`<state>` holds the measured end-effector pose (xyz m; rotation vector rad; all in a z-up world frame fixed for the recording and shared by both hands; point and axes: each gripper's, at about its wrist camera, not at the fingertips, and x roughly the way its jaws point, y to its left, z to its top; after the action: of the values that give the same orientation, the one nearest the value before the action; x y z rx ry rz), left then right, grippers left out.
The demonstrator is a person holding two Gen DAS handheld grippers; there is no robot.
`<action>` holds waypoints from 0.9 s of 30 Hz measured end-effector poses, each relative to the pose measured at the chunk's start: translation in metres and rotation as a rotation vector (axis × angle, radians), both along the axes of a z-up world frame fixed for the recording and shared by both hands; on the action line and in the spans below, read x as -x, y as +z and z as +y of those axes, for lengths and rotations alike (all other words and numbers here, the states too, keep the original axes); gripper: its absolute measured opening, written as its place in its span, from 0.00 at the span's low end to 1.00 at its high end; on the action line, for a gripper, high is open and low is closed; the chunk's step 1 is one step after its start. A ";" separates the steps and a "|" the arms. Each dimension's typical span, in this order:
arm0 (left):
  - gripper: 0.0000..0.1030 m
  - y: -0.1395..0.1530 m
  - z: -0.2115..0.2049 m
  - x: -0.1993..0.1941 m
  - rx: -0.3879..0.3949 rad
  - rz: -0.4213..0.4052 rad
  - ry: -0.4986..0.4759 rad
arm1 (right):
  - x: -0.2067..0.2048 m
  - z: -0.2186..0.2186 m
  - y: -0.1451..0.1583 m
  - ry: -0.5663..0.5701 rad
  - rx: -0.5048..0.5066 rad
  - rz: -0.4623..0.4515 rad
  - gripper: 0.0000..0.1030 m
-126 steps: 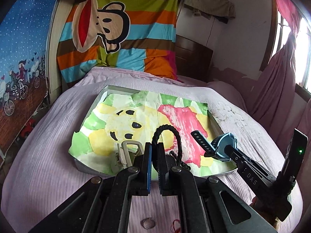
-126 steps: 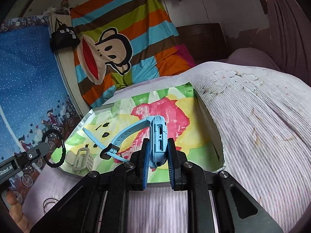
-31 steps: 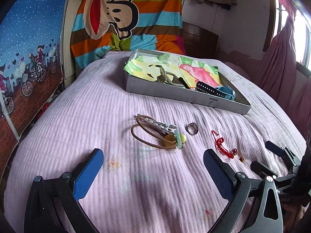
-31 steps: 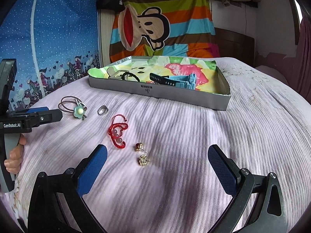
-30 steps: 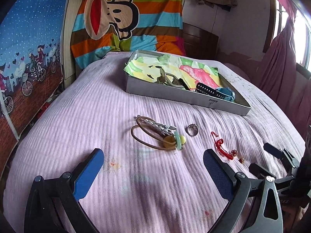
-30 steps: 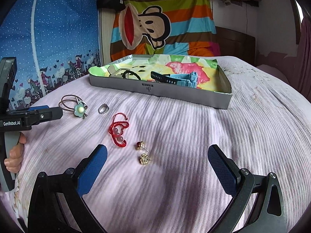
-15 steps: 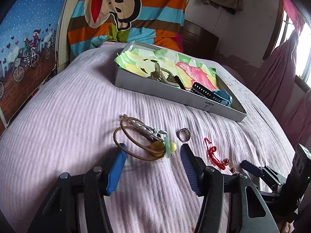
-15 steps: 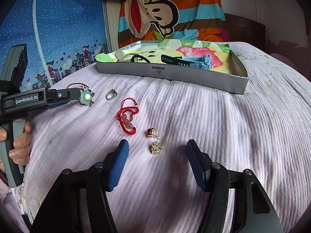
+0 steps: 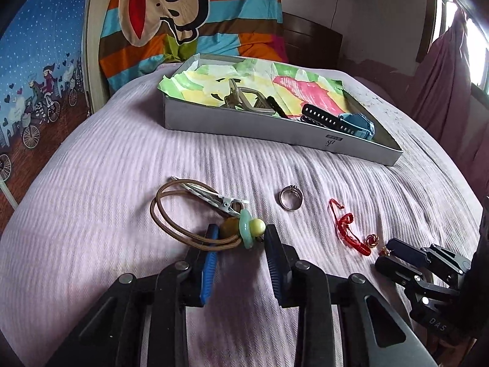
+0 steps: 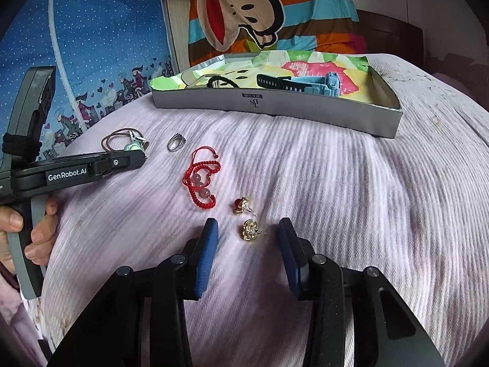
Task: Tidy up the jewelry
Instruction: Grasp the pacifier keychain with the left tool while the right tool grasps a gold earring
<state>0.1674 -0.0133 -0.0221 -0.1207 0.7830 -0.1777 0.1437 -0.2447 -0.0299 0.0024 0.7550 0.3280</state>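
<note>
My left gripper [image 9: 241, 234] is open, its jaws standing on either side of the green flower bead of a brown cord necklace [image 9: 183, 211] lying on the bed. My right gripper [image 10: 248, 232] is open around a gold earring [image 10: 250, 229]; a second earring with a red stone [image 10: 241, 205] lies just beyond it. A silver ring [image 9: 291, 198] and a red string bracelet [image 10: 201, 182] lie between the two. The grey tray [image 9: 244, 122] at the back holds a blue watch [image 9: 354, 122], a black bracelet [image 10: 221, 82] and a beige clip.
The pink ribbed bedspread [image 10: 382, 198] covers the bed. A striped monkey-print blanket [image 9: 189, 21] hangs behind the tray. A blue cartoon wall panel [image 10: 91, 46] runs on the left. Dark pink curtains [image 9: 443, 76] hang at the right.
Both grippers have moved forward and down to the bed and narrowed from wide open. The left now brackets the necklace bead, the right brackets the gold earring.
</note>
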 end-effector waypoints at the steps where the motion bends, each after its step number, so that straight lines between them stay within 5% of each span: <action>1: 0.27 0.001 0.000 0.002 0.006 -0.002 -0.007 | -0.001 0.000 0.000 0.001 -0.005 0.004 0.26; 7: 0.27 0.005 0.003 0.016 0.070 0.013 -0.071 | 0.000 -0.002 -0.001 0.004 -0.026 0.008 0.11; 15: 0.27 0.010 -0.002 0.035 0.137 0.038 -0.168 | 0.008 0.000 0.003 0.024 -0.031 -0.012 0.10; 27: 0.27 0.032 -0.017 0.030 0.121 -0.028 -0.233 | 0.017 -0.004 0.014 0.014 -0.053 -0.088 0.10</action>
<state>0.1371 -0.0299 0.0104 -0.1414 0.7570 -0.4468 0.1272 -0.2491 -0.0156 0.0327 0.6588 0.3591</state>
